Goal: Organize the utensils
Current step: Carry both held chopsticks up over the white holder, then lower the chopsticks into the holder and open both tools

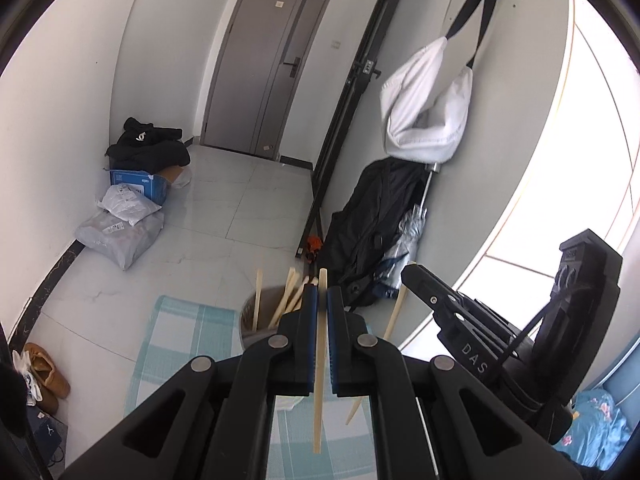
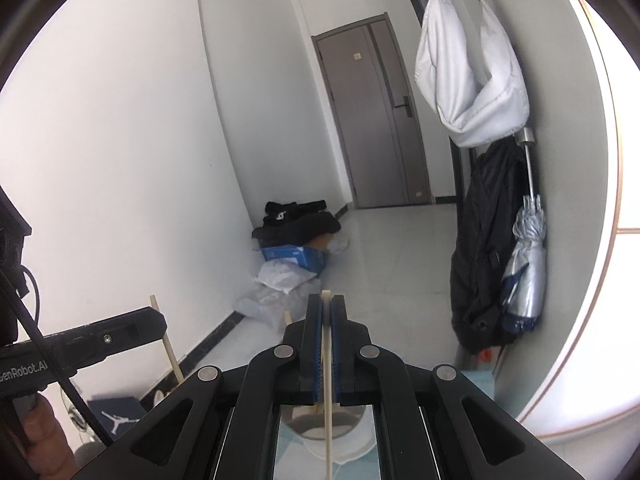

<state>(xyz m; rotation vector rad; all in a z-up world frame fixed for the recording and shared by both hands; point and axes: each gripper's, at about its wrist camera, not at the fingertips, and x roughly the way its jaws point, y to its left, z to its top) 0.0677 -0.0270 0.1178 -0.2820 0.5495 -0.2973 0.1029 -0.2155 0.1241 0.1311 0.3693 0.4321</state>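
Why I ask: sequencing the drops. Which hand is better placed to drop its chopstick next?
Probably right: the right tongs hold their chopstick above the white cup; the left tongs' chopstick hangs beside the grey cup.

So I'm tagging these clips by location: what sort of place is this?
Most likely the entrance hallway of a home: a grey front door at the end of a tiled floor, a jacket and umbrella hanging on the wall, shoes by the wall.

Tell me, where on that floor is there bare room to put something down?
The pale tiled floor is bare between the grey door and the checked mat. It is crowded along the left wall, with parcels and a blue box under dark clothes, and on the right, where a black bag and umbrella hang.
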